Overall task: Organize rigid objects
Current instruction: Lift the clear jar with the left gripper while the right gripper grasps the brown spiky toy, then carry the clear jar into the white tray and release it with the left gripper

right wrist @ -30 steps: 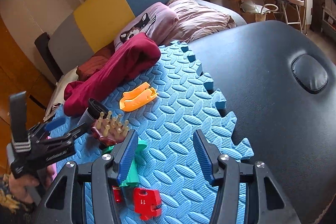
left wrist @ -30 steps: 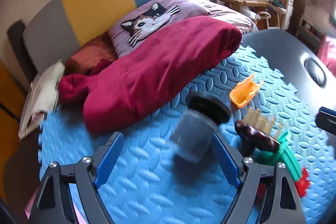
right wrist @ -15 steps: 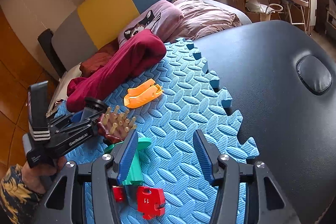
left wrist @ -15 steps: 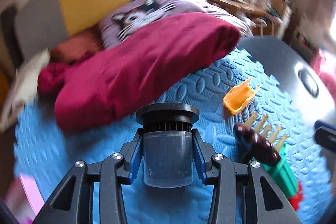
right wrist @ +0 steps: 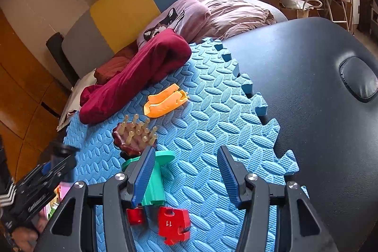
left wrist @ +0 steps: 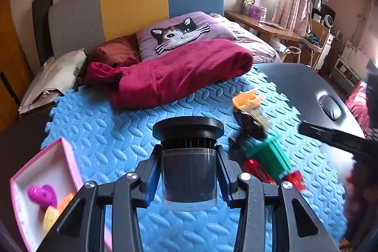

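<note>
Beside pink box (left wrist: pixel 68 164), seemingly toys (left wrist: pixel 41 194)

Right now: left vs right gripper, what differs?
The left gripper is clamped on the dark cylinder; the right gripper is open and empty. Left holds its load above the blue mat; right hovers beside the green piece. Both have blue pads.
</note>
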`<state>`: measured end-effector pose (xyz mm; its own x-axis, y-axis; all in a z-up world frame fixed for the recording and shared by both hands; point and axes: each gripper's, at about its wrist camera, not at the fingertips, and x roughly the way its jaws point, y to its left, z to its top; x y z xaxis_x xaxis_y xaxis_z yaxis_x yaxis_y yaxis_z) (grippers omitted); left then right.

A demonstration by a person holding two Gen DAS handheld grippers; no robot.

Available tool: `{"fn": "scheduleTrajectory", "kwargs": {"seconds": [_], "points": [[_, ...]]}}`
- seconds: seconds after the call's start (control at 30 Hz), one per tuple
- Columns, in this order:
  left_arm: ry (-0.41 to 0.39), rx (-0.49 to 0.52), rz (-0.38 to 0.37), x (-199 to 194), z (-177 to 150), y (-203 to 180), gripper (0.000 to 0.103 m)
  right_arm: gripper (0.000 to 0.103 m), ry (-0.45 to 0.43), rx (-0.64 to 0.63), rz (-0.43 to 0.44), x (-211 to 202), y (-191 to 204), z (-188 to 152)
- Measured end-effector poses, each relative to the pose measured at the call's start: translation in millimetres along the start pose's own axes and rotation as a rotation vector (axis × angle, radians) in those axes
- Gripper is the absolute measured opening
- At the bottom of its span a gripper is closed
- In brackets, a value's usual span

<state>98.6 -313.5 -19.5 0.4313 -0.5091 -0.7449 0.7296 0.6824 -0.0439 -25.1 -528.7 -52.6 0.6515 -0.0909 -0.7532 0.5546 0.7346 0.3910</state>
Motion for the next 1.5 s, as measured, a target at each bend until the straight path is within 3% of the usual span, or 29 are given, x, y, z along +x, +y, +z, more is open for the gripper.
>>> {"fn": "scheduleTrajectory", "kwargs": {"seconds": [0.2, 0.43, 0.7, 0.9, 1.1, 1.17, 1.2, 1.4, 1.5], "points": [[0.016, -0.023, -0.031, -26, -19, -3, 0.043, 0.055, 0.038, -0.071, 0.047, 6, 15, -5], [-0.023, -0.017, -0.035, -56, -42, -12, 0.044, 0.055, 0.059, -0.148, 0.075, 10, 31, -12], [-0.038, -0.060, -0.050, -82, -71, -6, 0.044, 0.056, -0.003, -0.238, 0.082, 4, 52, -14], [-0.057, -0.087, -0.058, -100, -83, 6, 0.044, 0.069, -0.009, -0.325, 0.030, 21, 76, -5], [-0.070, -0.149, -0.055, -113, -91, 29, 0.044, 0.070, 0.073, -0.429, -0.080, 67, 100, 9], [-0.074, -0.170, -0.044, -116, -95, 38, 0.044, 0.061, 0.092, -0.462, -0.149, 82, 104, 10], [-0.075, -0.184, -0.037, -118, -97, 44, 0.044, 0.046, 0.065, -0.474, -0.151, 81, 105, 10], [-0.069, -0.276, 0.017, -127, -116, 81, 0.044, 0.044, 0.021, -0.485, -0.124, 70, 119, 5], [-0.068, -0.320, 0.053, -132, -126, 97, 0.044, 0.044, -0.008, -0.499, -0.065, 55, 134, -3]]}}
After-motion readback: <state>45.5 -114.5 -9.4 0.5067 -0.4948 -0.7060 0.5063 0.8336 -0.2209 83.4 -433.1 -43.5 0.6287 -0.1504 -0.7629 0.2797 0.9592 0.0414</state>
